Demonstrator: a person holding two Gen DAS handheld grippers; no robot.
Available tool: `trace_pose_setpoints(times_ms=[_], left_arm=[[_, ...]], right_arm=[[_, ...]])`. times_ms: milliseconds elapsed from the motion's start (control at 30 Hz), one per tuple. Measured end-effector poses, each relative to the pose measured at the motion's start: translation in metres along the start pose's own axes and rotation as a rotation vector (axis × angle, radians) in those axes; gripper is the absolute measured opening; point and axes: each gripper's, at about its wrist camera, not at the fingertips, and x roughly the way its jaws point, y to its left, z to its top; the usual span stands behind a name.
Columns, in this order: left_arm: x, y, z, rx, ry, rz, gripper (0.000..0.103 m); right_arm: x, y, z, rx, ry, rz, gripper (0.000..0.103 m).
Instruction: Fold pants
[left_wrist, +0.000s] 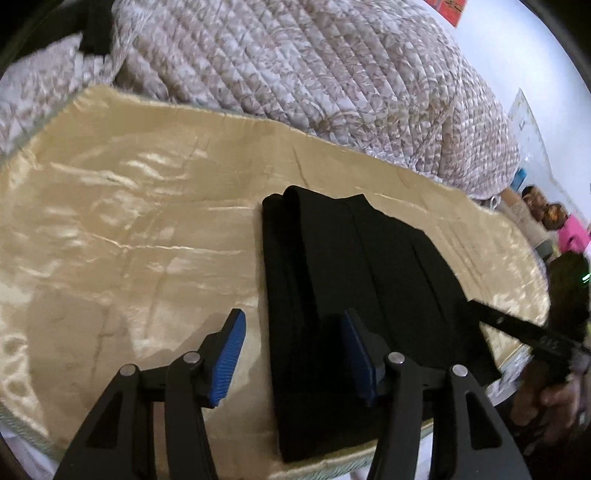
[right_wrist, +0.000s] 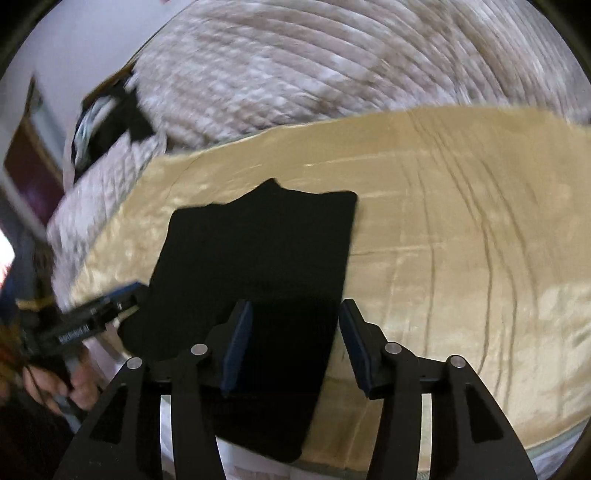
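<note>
There, a quilted bedspread (left_wrist: 314, 74) in a pale brown and white pattern was seen filling the far part of both views, bunched up behind the working area. In front of it a shiny golden cloth (left_wrist: 129, 229) was spread flat, creased in places, and the pants (left_wrist: 351, 277) were laid on it near the front edge. The black pants were folded into a long narrow stack with layered edges showing along the top, and one end was seen hanging just over the front edge of the cloth in the right wrist view. The left gripper (left_wrist: 291, 354) was held above the left edge of the pants, its jaws apart, one blue pad over the cloth and the other over the black fabric, with nothing clamped between them. The right gripper (right_wrist: 295, 347) was held over the right edge of the pants (right_wrist: 258, 266), its jaws likewise released, the fabric lying below the gap but not pinched. Each gripper was caught at the side of the other's view, with a hand (right_wrist: 55, 384) wrapped around the left one's handle.
</note>
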Motion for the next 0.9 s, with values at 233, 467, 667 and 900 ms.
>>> trace_pose_setpoints(times_ms=[233,467,667,900], left_arm=[[0.024,0.005,0.013,-0.065,0.019,-0.099,0.064],[0.021,0.000,0.007,-0.066,0.030,-0.125,0.057],[0.020,-0.007,0.009,-0.045,0.021,-0.077,0.047],[0.009,-0.019,0.015,0.004,-0.009,-0.022,0.030]], right_arm=[[0.022,-0.018,0.007,0.144,0.039,0.135,0.050],[0.032,-0.022,0.011,0.191,0.049,0.213,0.050],[0.032,-0.019,0.006,0.184,0.055,0.207,0.032],[0.030,-0.012,0.009,0.166,0.035,0.173,0.019]])
